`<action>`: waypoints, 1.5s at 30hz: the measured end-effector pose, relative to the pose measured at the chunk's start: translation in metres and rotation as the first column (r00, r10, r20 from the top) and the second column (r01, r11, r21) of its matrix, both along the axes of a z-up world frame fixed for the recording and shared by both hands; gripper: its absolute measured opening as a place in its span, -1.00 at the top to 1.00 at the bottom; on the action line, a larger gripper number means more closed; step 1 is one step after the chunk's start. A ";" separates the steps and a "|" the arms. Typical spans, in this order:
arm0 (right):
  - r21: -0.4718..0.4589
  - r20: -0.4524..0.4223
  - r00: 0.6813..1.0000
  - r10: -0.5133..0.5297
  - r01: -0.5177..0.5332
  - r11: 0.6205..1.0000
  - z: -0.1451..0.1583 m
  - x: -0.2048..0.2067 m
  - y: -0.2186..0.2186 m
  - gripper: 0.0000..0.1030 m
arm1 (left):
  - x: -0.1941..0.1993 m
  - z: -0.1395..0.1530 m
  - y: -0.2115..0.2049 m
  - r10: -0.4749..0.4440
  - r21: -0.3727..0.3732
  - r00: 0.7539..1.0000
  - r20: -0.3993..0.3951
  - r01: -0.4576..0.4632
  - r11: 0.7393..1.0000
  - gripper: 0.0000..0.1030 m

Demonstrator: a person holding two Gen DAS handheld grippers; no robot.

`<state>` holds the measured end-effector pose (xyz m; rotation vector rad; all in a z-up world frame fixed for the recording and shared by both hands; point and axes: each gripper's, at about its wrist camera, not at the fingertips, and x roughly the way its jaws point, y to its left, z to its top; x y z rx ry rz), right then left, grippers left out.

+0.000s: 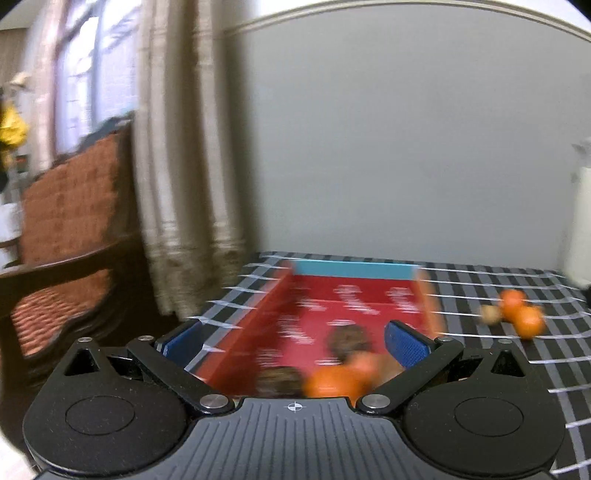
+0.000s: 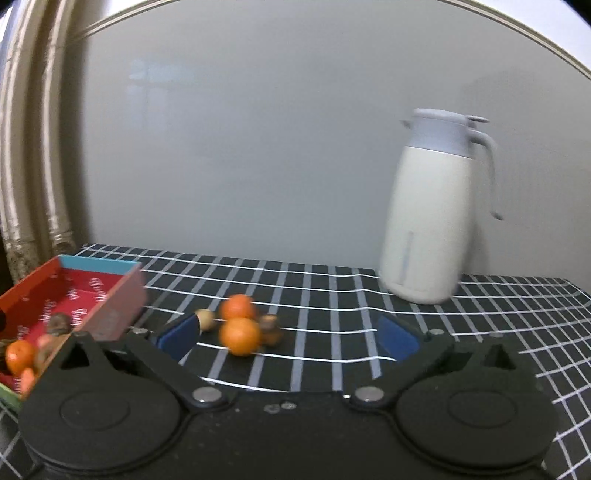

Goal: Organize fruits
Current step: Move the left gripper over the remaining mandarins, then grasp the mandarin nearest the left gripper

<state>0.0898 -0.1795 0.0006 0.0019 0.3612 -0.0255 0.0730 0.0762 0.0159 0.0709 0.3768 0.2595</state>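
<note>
A plain pale grey wall (image 2: 258, 147) is filling the space behind the table, with a light moulding (image 1: 406, 14) running along near its top. Beige curtains (image 1: 181, 166) are hanging at the wall's left end, reaching down past the table's far left corner. Daylight is coming through a window (image 1: 85, 74) further left. A dark wooden chair (image 1: 70, 229) with patterned orange upholstery is standing below it. The table is wearing a black cloth (image 2: 332, 295) checked with white lines.
</note>
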 end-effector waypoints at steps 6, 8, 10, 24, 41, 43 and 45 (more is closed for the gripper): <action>0.014 -0.015 0.998 -0.057 0.057 0.998 -0.010 -0.004 -0.037 -1.00 | 0.013 -0.004 -0.061 -0.116 0.041 0.993 -0.034 0.118 0.992 -1.00; 0.020 -0.017 0.997 -0.069 0.070 0.997 -0.012 -0.005 -0.046 -1.00 | 0.019 -0.005 -0.078 -0.165 0.023 0.985 -0.043 0.167 0.986 -1.00; 0.021 -0.018 0.996 -0.089 0.090 0.996 -0.015 -0.005 -0.055 -1.00 | 0.024 -0.006 -0.093 -0.208 -0.008 0.977 -0.046 0.208 0.978 -1.00; 0.070 -0.035 0.974 -0.226 0.227 0.971 -0.032 0.019 -0.118 -0.99 | 0.073 -0.034 -0.163 -0.292 -0.034 0.953 -0.075 0.290 0.956 -1.00; 0.077 -0.050 0.959 -0.280 0.283 0.956 -0.036 0.029 -0.147 -1.00 | 0.122 -0.057 -0.193 -0.285 -0.059 0.940 -0.187 0.279 0.959 -0.74; 0.077 -0.052 0.958 -0.281 0.285 0.956 -0.037 0.030 -0.147 -1.00 | 0.126 -0.058 -0.193 -0.284 -0.071 0.938 -0.196 0.276 0.959 -0.67; 0.077 -0.055 0.957 -0.283 0.287 0.955 -0.037 0.030 -0.148 -1.00 | 0.126 -0.059 -0.193 -0.284 -0.075 0.937 -0.201 0.274 0.959 -0.66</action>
